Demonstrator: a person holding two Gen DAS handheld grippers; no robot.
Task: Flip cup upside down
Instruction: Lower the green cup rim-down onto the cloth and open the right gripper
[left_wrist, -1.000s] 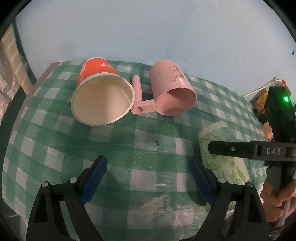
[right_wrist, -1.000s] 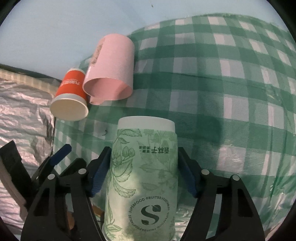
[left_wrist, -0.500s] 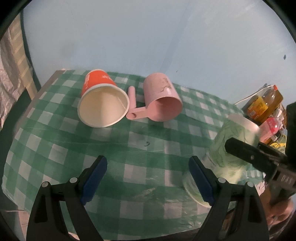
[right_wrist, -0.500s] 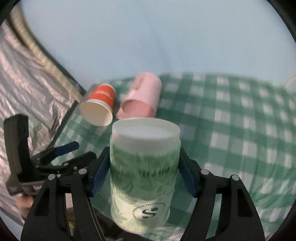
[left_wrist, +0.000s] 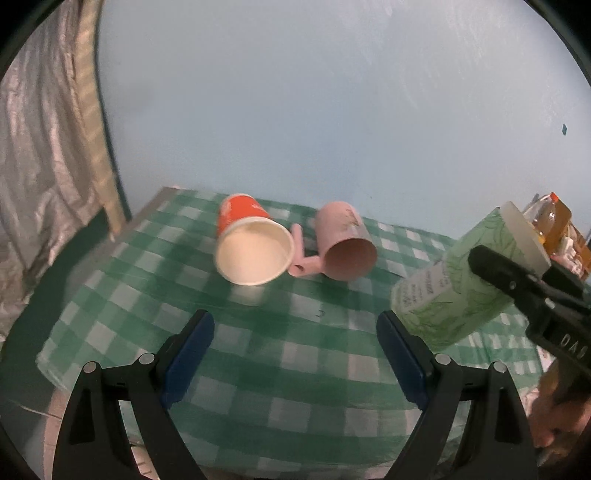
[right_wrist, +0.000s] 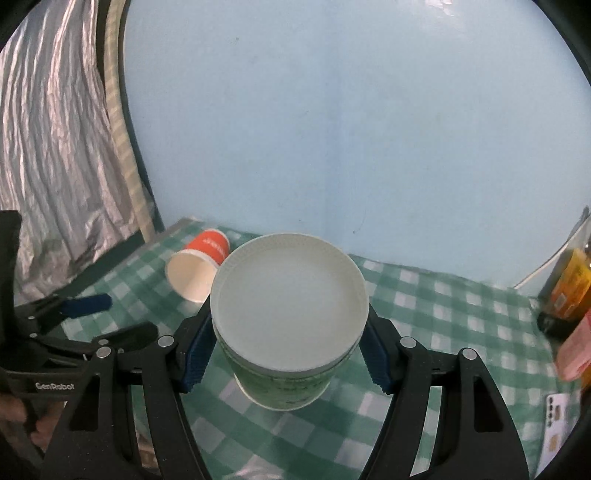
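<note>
My right gripper (right_wrist: 290, 354) is shut on the green leaf-print paper cup (right_wrist: 288, 306) and holds it in the air above the table, tilted, with its white base end facing the right wrist camera. In the left wrist view the green cup (left_wrist: 458, 280) hangs tilted at the right, clamped by the right gripper's black fingers (left_wrist: 517, 280). My left gripper (left_wrist: 295, 350) is open and empty, low over the near part of the green checked tablecloth (left_wrist: 258, 350).
An orange paper cup (left_wrist: 251, 247) and a pink handled cup (left_wrist: 343, 243) lie on their sides at the back of the table. Bottles (right_wrist: 569, 291) stand at the right edge. A light blue wall stands behind; silver foil hangs at the left.
My right gripper has lifted the green cup off the table and turned it, so its base end now faces the camera. My left gripper has drawn back and tilted up.
</note>
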